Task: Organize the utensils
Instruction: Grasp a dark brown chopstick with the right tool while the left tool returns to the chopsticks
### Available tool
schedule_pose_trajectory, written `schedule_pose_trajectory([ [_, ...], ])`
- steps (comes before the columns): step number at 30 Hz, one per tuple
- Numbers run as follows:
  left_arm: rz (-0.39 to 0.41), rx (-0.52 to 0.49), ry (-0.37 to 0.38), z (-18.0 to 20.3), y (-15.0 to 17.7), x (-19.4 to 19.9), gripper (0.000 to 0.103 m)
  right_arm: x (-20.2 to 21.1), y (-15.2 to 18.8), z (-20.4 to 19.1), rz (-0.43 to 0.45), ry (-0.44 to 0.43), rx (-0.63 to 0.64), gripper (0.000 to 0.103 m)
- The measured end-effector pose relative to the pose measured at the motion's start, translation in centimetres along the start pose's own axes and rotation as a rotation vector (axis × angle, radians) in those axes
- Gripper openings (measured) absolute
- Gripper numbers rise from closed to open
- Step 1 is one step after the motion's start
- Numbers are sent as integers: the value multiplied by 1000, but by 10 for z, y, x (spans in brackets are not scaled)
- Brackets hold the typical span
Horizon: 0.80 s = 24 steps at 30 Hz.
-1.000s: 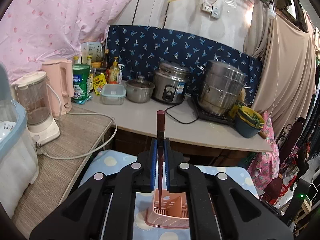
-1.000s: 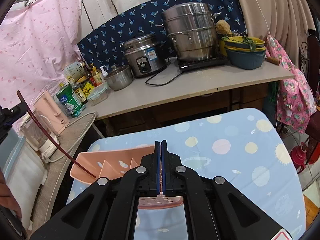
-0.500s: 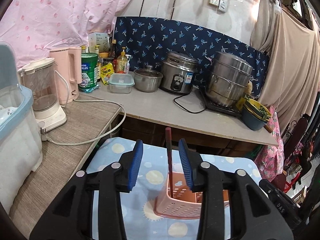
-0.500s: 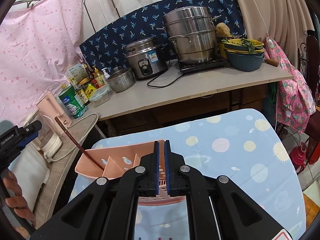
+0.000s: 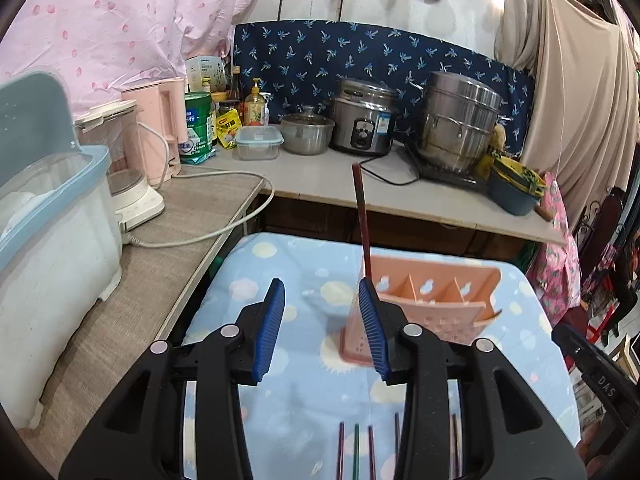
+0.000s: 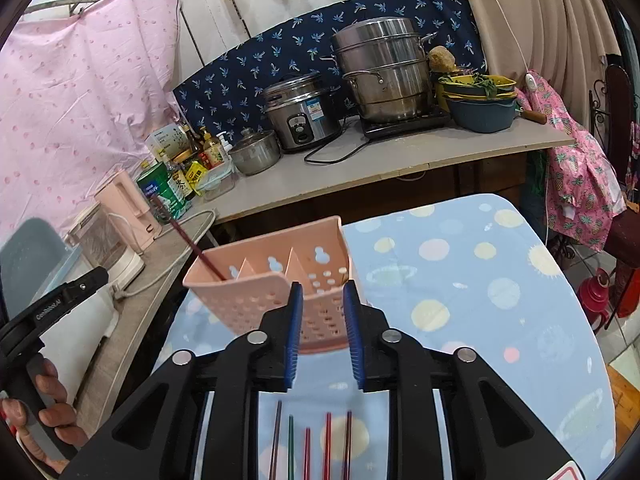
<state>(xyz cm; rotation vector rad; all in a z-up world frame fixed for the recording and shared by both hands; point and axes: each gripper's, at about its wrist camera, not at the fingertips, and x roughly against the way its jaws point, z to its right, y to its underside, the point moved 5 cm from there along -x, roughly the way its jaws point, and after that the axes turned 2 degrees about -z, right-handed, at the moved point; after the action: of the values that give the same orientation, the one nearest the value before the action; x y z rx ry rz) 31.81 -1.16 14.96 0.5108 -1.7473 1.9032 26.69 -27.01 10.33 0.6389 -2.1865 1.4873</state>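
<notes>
A pink perforated utensil holder (image 5: pixel 432 304) (image 6: pixel 276 284) with several compartments stands on the blue spotted tablecloth (image 5: pixel 288 396). One dark red chopstick (image 5: pixel 362 224) (image 6: pixel 188 236) leans in its leftmost compartment. My left gripper (image 5: pixel 322 322) is open and empty, just left of the holder. My right gripper (image 6: pixel 320 332) is open and empty, its fingers close in front of the holder's right part. Several coloured chopsticks (image 6: pixel 308 440) (image 5: pixel 356 452) lie on the cloth below the grippers.
A counter (image 5: pixel 400 192) behind the table carries a rice cooker (image 5: pixel 362 116), a steamer pot (image 5: pixel 460 124), bowls and bottles. A side table (image 5: pixel 120 280) at the left holds a blender (image 5: pixel 124 168), a pink kettle and a white bin (image 5: pixel 44 248).
My left gripper opened, let go of the dark red chopstick into the holder and pulled back to the left. My right gripper went from shut to open.
</notes>
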Motion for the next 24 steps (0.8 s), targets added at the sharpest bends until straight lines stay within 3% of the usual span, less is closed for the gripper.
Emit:
schedule_pose_trajectory([
  [13,-64,-80,-91,-4,83,29,37,42,71,-11,-37,46,66,30],
  [24,-156,-79,-96,-13,140,38,37,61,123,-5,-81,77,66,30],
])
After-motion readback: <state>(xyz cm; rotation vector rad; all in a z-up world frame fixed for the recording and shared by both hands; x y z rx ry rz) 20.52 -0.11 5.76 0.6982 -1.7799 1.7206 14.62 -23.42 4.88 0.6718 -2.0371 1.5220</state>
